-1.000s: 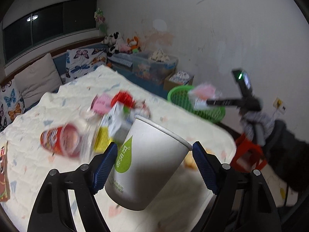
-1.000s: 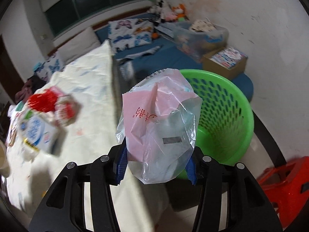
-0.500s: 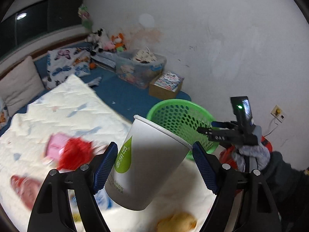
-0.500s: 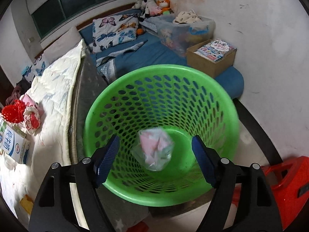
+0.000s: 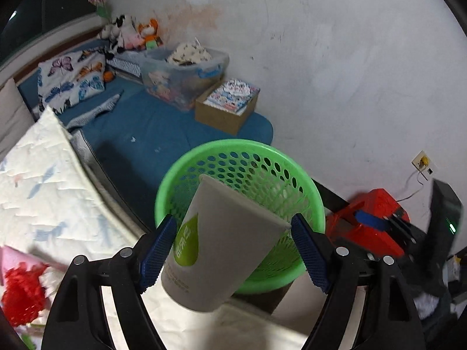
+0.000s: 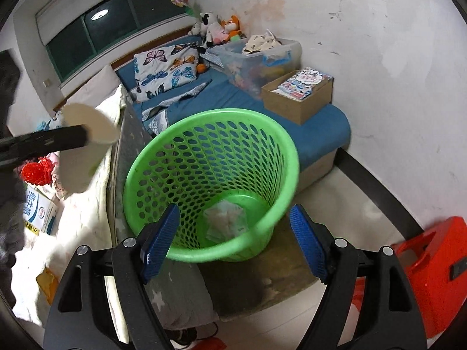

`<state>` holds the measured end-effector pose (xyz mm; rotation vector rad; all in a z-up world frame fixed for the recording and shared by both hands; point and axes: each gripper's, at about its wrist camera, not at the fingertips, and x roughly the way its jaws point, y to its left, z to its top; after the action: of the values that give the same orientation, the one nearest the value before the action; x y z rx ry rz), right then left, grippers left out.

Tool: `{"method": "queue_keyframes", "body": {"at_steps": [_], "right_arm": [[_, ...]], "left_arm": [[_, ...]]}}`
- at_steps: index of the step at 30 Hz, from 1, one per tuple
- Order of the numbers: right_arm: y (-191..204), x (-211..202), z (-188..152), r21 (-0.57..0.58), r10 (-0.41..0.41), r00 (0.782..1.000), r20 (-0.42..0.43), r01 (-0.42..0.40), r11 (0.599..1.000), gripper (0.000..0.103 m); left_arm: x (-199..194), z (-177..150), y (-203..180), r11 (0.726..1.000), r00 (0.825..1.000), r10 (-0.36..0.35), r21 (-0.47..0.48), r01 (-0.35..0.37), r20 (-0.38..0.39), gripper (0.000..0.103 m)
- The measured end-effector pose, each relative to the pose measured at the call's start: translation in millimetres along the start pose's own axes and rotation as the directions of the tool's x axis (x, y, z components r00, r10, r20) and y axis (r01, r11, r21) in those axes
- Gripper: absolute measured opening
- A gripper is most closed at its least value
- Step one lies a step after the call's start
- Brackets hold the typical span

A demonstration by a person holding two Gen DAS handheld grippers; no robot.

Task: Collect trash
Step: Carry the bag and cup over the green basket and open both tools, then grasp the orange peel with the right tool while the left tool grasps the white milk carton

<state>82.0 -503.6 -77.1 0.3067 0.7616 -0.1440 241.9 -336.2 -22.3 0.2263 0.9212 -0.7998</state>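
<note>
A white paper cup [image 5: 221,245] with a green drop mark sits tilted between the pads of the left hand-held gripper [image 5: 233,248], which grips it at a wide spread. Just beyond the cup stands the green basket [image 5: 175,180], beside the bed [image 5: 43,180]. The right hand-held gripper [image 6: 233,239] has just been opening; its jaws stand wide and empty above the basket [image 6: 280,157], where a crumpled plastic bag [image 6: 226,221] lies at the bottom.

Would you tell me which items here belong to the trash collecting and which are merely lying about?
Job: paper cup in the left gripper; green basket; plastic bag inside it; open right gripper.
Lying about: butterfly pillow; cardboard box; plush toys; red stool.
</note>
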Motion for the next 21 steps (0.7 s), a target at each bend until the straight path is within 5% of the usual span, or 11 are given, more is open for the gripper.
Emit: {"method": "queue_keyframes", "body": {"at_steps": [7, 15, 21], "right_arm": [[5.8, -17.9, -8.3, -0.008, 0.013, 1.000, 0.018, -0.013, 1.000, 0.078], [58.9, -41.6, -25.4, -0.133, 0.135, 0.991, 0.005, -0.133, 0.982, 0.078], [124.8, -56.4, -53.4, -0.241, 0.277, 0.958, -0.076, -0.287, 0.927, 0.078]], "left_arm": [[5.2, 9.9, -3.6, 0.999, 1.000, -0.027, -0.022, 0.027, 0.015, 0.082], [-71.9, -25.1, 18.2, 0.999, 0.994, 0.021, -0.027, -0.018, 0.108, 0.082], [-135.3, -68.3, 46.6, 0.992, 0.981, 0.109, -0.083, -0.097, 0.163, 0.082]]}}
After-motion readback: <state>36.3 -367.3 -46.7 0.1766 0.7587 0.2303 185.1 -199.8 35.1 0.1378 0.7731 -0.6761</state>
